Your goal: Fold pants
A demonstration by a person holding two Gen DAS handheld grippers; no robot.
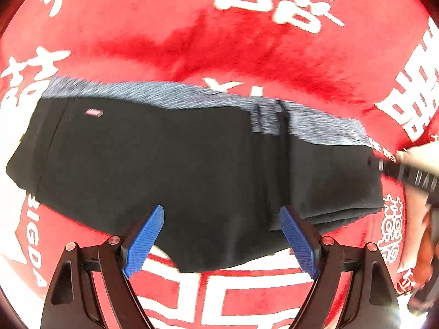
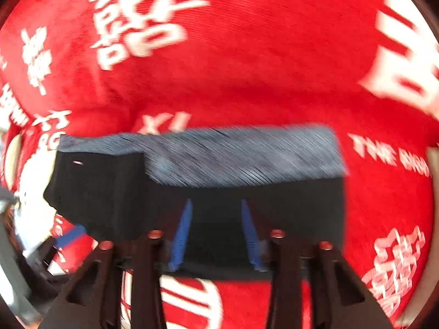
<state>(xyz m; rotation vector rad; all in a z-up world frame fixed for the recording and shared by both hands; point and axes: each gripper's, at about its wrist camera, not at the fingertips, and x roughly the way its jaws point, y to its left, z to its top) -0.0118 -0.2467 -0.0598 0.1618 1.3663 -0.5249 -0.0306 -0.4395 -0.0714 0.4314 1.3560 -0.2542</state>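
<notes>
Across the middle of both views lie the black fabric pants with a heathered grey-blue waistband [image 1: 170, 161], folded into a wide bundle on the red plush blanket with white characters [image 1: 192, 35]. Honestly the biggest risk I see is the stack sliding apart: it looks like several loose layers, and the lower right edge in the left wrist view already shows a ragged overhang. If only the top layer gets caught on the next move, the bottom ones could drag and the fold skews. The fuzzy blanket probably snags too, so a low sweep could bunch it up under the cloth.

Left gripper [image 1: 222, 241] sits at the bottom centre of its frame, blue pads spread wide with nothing between them, tips hanging over the near edge of the pants. Can't say if they touch the cloth.

Right gripper [image 2: 216, 233] is at the lower centre of its own blurry frame, pads partly apart with dark cloth showing between them. I can't tell whether it's actually pinching the near edge or just hovering over it.
</notes>
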